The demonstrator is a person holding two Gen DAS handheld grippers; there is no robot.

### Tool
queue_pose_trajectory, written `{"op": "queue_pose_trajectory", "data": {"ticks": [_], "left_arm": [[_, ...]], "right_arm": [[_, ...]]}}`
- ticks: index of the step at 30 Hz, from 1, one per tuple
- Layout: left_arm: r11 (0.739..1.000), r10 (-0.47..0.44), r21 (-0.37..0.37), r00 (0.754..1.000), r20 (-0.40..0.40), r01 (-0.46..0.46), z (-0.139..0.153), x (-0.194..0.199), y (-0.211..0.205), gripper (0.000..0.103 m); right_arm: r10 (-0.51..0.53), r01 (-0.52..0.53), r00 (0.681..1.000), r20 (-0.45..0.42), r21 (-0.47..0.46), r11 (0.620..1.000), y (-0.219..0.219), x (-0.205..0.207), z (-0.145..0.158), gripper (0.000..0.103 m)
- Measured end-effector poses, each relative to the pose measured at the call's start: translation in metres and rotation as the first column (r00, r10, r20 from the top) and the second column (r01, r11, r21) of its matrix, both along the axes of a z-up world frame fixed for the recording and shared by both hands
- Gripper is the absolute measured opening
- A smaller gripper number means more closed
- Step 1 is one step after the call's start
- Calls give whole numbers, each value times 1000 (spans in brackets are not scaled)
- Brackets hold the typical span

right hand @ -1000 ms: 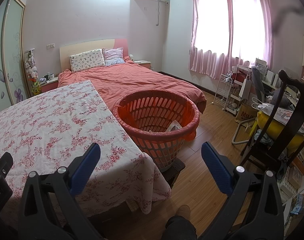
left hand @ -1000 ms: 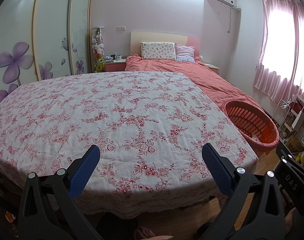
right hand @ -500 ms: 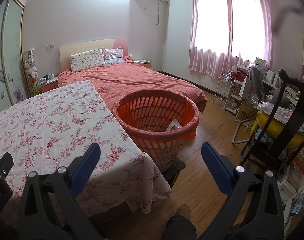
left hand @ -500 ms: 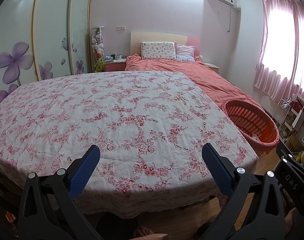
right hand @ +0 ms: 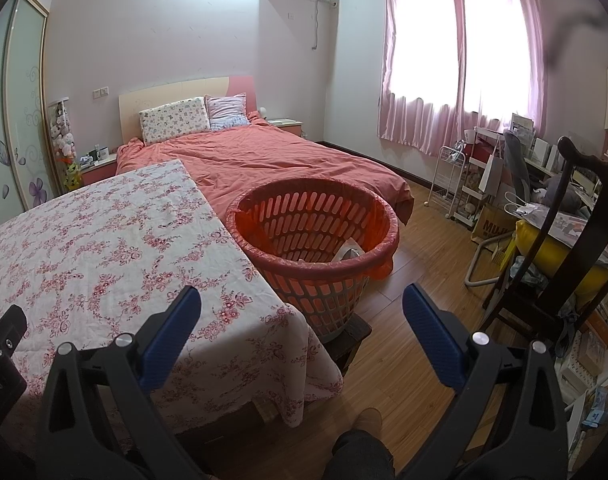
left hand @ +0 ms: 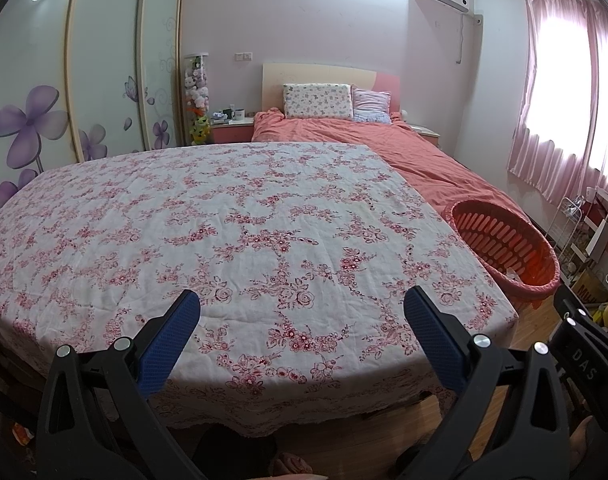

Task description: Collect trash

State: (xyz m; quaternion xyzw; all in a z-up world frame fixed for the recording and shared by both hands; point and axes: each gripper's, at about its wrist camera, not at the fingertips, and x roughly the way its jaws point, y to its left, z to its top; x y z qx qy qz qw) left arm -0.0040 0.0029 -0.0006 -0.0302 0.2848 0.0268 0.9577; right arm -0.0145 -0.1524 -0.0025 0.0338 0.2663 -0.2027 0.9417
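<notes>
Orange basket: the laundry-style basket (right hand: 316, 236) with a red liner sits on a low stool on the wood floor, right against the table's right edge, between table and bed (right hand: 272, 160). That's my trash bin, I reckon.
Trash so far: something pale and crumpled (right hand: 348, 250) lies at the bottom of the basket, can't tell what it is.
Table: floral cloth (left hand: 224, 216) covers the whole top, and from both wrist views I don't spot any loose trash on it.
Left tongs: spread wide (left hand: 302, 332), holding nothing, hanging over the near edge of the table and pointed toward the headboard.
Right tongs: also spread wide (right hand: 302, 328), nothing in them, looking over the table's right corner with the basket straight ahead and a bit left of centre.
Key relation: the basket lies forward of the right tongs and far off to the right of the left ones, so the right hand is clearly nearer for any drop. It's round, so no long axis to line up with.
Writing: "DAS" on the black housing (left hand: 584, 360) at the right of the left view; a brown box (right hand: 492, 222) by the desk reads "MUJ", rest is hidden.
My guess: job looks about done, or the next piece is somewhere off camera.
</notes>
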Motion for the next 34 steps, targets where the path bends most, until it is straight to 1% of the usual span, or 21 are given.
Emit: {"op": "queue_pose_trajectory", "data": {"ticks": [34], "left_arm": [[1000, -6, 11, 1000, -1, 6, 1, 1, 0, 100]], "right_arm": [[1, -1, 1000, -2, 3, 1000, -1, -1, 1, 98]]}}
